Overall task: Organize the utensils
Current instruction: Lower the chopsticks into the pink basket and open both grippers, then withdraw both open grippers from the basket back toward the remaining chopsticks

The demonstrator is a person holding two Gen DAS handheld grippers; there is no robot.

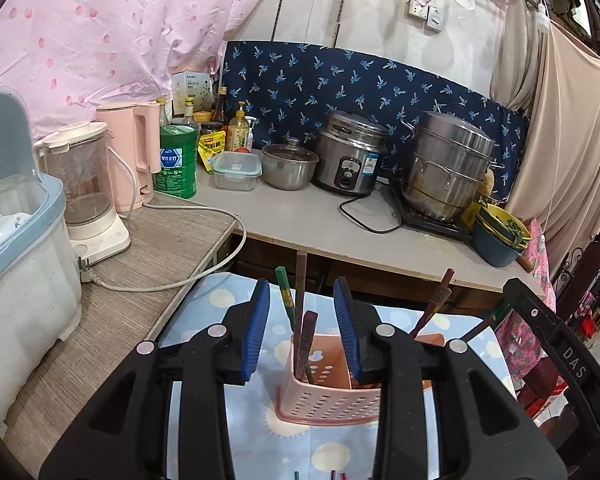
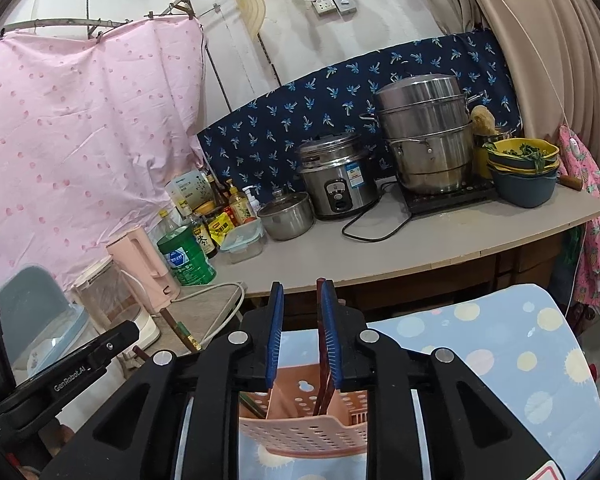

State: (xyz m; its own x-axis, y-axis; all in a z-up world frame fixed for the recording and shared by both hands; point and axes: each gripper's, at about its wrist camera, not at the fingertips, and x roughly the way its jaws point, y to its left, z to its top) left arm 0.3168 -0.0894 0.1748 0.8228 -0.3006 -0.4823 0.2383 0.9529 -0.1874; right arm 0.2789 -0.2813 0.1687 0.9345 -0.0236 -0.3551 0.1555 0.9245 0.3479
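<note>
The pink perforated utensil holder (image 1: pixel 332 384) stands upright on a blue patterned cloth (image 1: pixel 228 300) printed with suns and pale dots, at the 6 o'clock of the left wrist view. Several chopsticks (image 1: pixel 300 304) stand in its left compartment, leaning slightly; more chopsticks (image 1: pixel 436 300) lean toward 1 o'clock from the right compartment.

The left claw (image 1: pixel 302 330) hangs above the holder with its blue pads (image 1: pixel 260 320) spread wide apart. The upright chopsticks rise between the pads, touching neither, as far as can be seen.

The right claw (image 2: pixel 300 332) is also over the holder (image 2: pixel 300 424), seen from the opposite side. Its pads (image 2: pixel 275 332) stand narrowly parted. A dark red chopstick (image 2: pixel 323 376) runs along the inner face of the right pad and down into the holder. Whether the pads press on it cannot be told; a gap shows toward the left pad.

Part of the left tool's black body (image 2: pixel 80 364) appears at 9 o'clock in the right wrist view, with a chopstick tip (image 2: pixel 180 328) beside it.

Behind the cloth, toward 12 o'clock, a grey worktop (image 1: pixel 300 216) carries a rice cooker (image 1: pixel 350 152), a stacked steel steamer (image 1: pixel 446 164) on a hob, a lidded steel pot (image 1: pixel 290 164), a clear food box (image 1: pixel 236 170), a green bottle (image 1: pixel 176 160) and a pink kettle (image 1: pixel 130 148). A blender (image 1: pixel 84 184) sits at 9 o'clock on a lower grey worktop (image 1: pixel 140 248).
</note>
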